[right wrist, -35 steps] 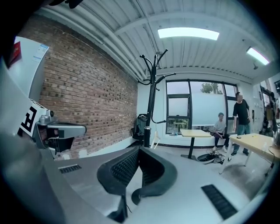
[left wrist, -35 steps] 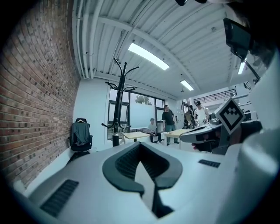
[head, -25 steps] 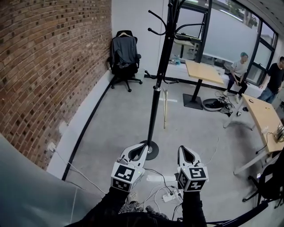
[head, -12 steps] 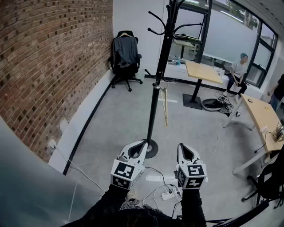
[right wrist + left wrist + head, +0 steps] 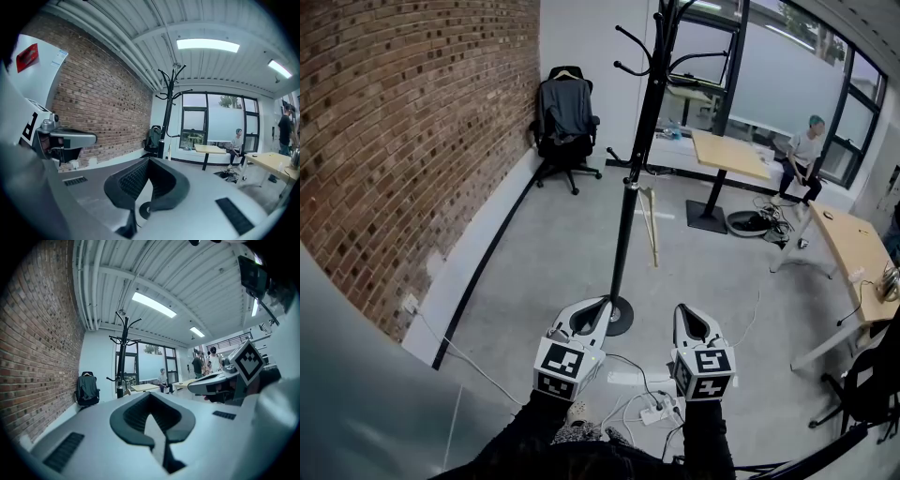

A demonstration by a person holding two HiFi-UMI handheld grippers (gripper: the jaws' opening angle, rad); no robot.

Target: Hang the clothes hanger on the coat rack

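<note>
Left gripper and right gripper have fingers closed, empty, well apart from the rack, likely because the hanger already hangs there.

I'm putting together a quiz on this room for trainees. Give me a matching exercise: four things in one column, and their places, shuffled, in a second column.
Things
1. coat rack
2. office chair
3. power strip
4. far desk

Places
A. lying on the floor among white cables
B. next to the glass wall
C. in the corner by the brick wall, with a dark garment over its back
D. standing upright in the open middle of the room

Pairs: 1-D, 2-C, 3-A, 4-B
</note>
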